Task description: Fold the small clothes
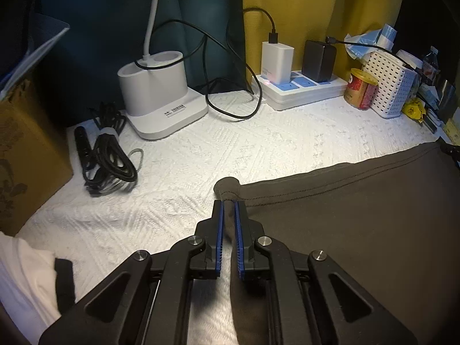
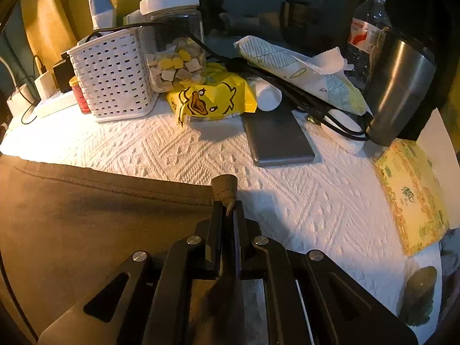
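The left gripper and right gripper each pinch a hem corner of the dark garment, spread below the power strip.

Dark brown garment flat on white textured cloth, both hem corners pinched up.

Not much is reading clearly here. The white lamp base, near the back left corner of the cloth-covered table, is showing a line of dark print on its front step, too small to make out. The white charger is carrying faint grey print, unreadable. The red can is showing a label, blurred. The yellow box at the right edge is bearing a green character, illegible.
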A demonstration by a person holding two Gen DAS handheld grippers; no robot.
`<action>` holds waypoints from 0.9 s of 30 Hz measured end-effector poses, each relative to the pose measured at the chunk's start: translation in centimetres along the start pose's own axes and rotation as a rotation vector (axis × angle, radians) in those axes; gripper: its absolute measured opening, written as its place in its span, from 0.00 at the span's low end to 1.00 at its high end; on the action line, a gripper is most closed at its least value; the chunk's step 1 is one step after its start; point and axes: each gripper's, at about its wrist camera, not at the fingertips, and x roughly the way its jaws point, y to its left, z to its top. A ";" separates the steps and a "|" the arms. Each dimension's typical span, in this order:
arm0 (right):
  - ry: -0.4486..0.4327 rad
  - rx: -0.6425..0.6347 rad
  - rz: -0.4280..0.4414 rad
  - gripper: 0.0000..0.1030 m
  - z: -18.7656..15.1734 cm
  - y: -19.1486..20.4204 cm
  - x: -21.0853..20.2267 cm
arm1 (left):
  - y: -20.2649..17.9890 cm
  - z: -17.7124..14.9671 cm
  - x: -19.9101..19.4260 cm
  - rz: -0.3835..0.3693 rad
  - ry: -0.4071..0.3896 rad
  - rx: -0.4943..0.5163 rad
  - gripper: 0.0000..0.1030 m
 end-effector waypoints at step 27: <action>-0.073 0.048 -0.020 0.37 -4.0 0.5 -8.3 | -2.0 -3.3 -8.3 -0.127 -0.109 -0.087 0.75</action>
